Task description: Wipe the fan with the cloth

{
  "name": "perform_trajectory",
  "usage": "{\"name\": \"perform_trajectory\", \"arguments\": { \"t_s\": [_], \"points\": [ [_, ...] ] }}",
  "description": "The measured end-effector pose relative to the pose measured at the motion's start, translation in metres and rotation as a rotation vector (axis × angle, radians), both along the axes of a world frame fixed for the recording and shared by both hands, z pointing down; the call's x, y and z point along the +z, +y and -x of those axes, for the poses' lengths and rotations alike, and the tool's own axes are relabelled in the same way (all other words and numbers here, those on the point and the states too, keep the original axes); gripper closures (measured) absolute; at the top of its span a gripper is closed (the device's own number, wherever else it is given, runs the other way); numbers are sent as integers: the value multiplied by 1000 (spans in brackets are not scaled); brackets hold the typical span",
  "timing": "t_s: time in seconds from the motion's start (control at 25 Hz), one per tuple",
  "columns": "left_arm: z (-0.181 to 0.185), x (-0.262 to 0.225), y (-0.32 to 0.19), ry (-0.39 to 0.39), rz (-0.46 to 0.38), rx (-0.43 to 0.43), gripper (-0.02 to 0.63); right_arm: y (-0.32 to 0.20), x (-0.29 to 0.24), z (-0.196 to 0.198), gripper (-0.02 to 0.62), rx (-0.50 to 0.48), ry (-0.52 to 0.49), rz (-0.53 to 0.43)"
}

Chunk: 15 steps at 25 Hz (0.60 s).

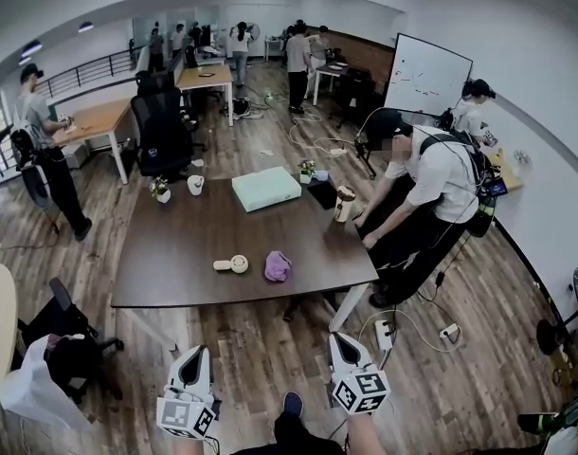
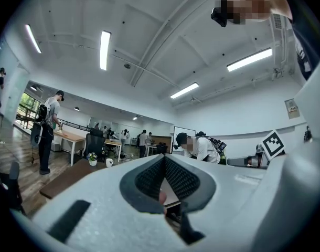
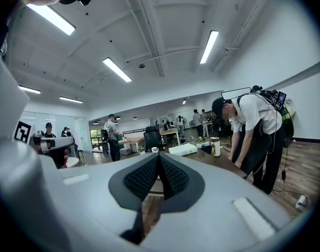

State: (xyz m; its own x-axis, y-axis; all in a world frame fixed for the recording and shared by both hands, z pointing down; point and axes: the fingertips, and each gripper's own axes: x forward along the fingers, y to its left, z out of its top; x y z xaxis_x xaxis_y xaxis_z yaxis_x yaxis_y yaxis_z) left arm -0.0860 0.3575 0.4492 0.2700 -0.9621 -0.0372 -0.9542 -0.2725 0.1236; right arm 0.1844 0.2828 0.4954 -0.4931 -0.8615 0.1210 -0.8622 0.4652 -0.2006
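A small cream hand-held fan [image 1: 232, 264] lies on the dark brown table [image 1: 175, 245], near its front edge. A crumpled pink-purple cloth [image 1: 277, 266] sits just to the right of the fan. Both grippers hang over the floor, short of the table. My left gripper [image 1: 196, 352] is shut and holds nothing. My right gripper [image 1: 339, 338] is also shut and empty. In the left gripper view the jaws [image 2: 163, 159] meet at their tips; in the right gripper view the jaws [image 3: 158, 158] meet likewise, pointing level towards the table.
On the table stand a pale green box [image 1: 266, 188], a white mug [image 1: 195, 185], two small potted plants [image 1: 160, 190] and a tall cup [image 1: 344, 203]. A person [image 1: 426, 192] leans on the table's right edge. A black chair [image 1: 66, 335] stands at the left, cables and a power strip [image 1: 384, 334] lie at the right.
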Motion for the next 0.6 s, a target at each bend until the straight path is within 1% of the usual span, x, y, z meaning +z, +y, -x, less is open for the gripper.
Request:
{"name": "perform_trajectory", "arguments": {
  "t_s": [0.2,0.4,0.52,0.6],
  "points": [
    [-8,-3,-59,27,13,-27,609,-63,2,-12,583,-22,7,20],
    [-27,-4,-120,18,23,-56,609,-127,3,-31,583,-33,8,25],
    [-34,-3,-151,10,21,-67,609,-157,6,-32,583,-53,3,30],
    [-35,-2,-163,12,21,-84,609,-173,8,-29,583,-76,7,31]
  ]
}}
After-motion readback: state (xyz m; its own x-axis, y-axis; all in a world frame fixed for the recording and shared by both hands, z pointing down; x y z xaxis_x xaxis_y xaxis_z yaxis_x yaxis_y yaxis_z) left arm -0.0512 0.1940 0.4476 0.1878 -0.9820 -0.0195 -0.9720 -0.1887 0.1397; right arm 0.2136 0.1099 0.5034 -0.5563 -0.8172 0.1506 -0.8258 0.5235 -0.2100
